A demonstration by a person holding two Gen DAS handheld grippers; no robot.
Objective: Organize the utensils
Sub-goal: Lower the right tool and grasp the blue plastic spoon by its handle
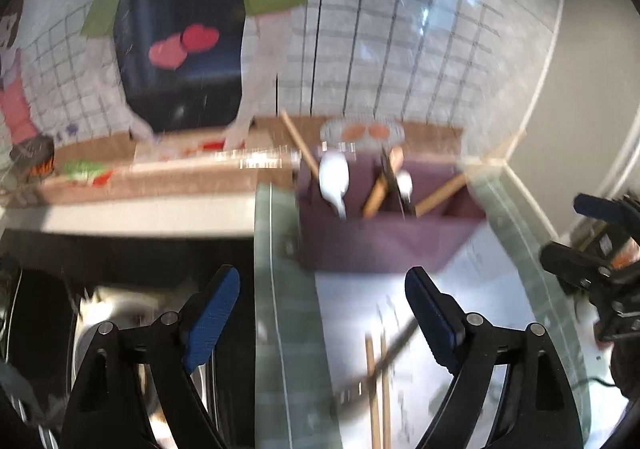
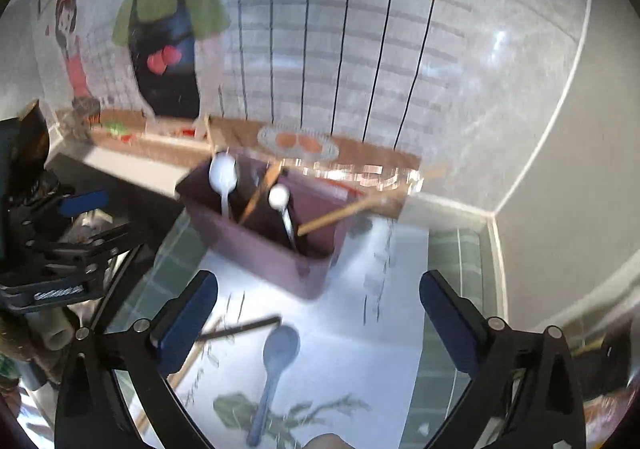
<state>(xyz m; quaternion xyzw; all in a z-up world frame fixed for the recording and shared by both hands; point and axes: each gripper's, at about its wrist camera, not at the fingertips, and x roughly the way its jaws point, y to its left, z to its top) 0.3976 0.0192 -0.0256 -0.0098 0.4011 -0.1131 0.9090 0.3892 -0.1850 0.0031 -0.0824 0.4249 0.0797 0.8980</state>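
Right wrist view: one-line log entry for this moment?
claws: left open, right open | bin: utensils inside | blue spoon, chopsticks loose on mat

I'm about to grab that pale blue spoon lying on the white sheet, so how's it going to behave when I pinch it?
The pale blue spoon looks like thin plastic, so probably light and fairly stiff. It lies flat on the smooth white sheet, so it may slide when nudged. Its narrow handle could twist between the right gripper fingers.
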